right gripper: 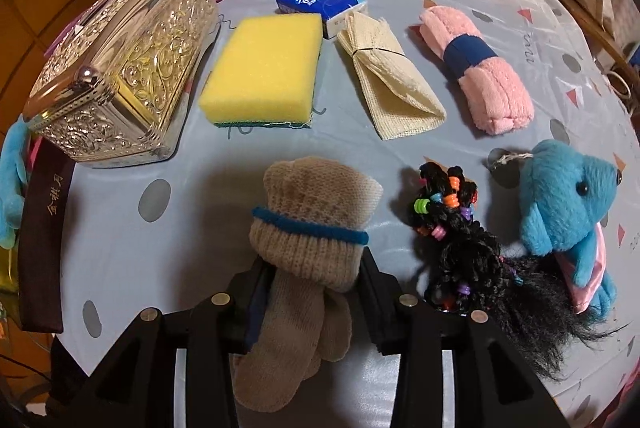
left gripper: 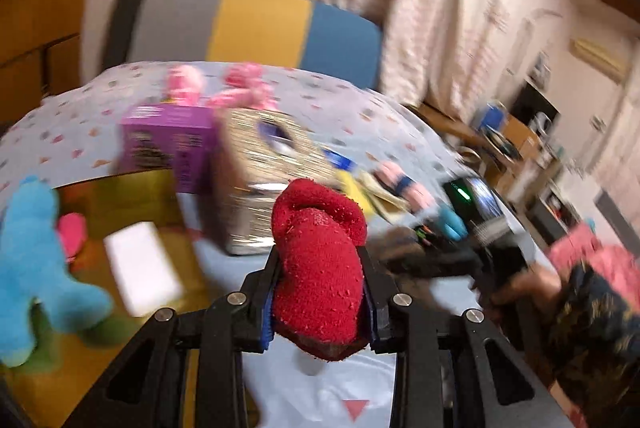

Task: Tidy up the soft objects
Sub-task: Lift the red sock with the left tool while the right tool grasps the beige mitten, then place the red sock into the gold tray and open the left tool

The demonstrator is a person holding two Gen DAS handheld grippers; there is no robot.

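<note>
L gripper point(left gripper: 320, 292) clamped on red sock point(left gripper: 318, 260) | R gripper point(right gripper: 312, 292) clamped on beige glove point(right gripper: 308, 228), above tablecloth point(right gripper: 120, 228)

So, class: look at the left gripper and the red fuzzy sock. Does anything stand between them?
Nothing does. The left gripper is already shut on the red fuzzy sock, which sits directly between its fingers. The ornate metal box lies farther ahead on the table, beyond the sock.
</note>
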